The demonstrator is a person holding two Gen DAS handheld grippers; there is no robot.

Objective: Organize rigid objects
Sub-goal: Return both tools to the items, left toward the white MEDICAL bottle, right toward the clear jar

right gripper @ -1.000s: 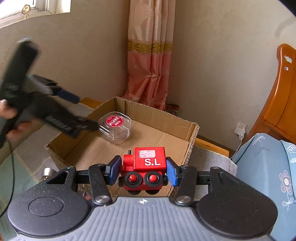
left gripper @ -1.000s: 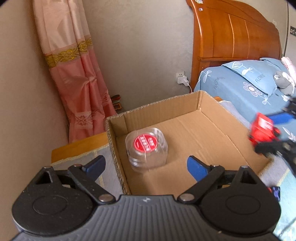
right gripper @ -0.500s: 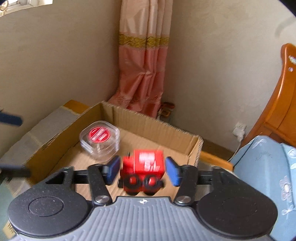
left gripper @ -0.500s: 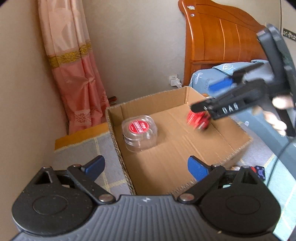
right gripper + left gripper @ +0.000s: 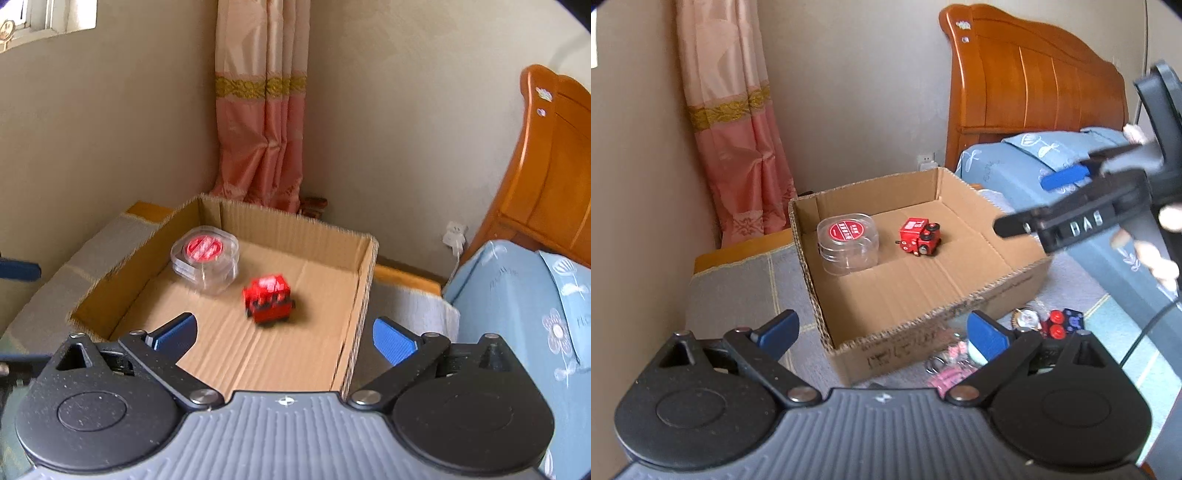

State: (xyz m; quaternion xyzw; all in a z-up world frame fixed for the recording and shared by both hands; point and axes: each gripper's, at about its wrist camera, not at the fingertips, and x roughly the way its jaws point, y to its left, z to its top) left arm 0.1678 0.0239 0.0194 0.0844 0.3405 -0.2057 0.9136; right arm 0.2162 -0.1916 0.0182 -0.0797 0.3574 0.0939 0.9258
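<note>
Now the red toy train is lying tipped on its side on the floor of the cardboard box, just beside the clear round container, and nothing is touching it. Above the box's right edge, the right gripper is standing fully spread and empty, its jaws having just been opening to release the toy. The left gripper is hanging open and empty near the loose trinkets outside the front wall; to do this step well, it should probably be lining up squarely over one piece before closing.

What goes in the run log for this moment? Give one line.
right claw: open, just released, nothing between | toy train: in box, beside clear tub | left claw: open, empty
</note>
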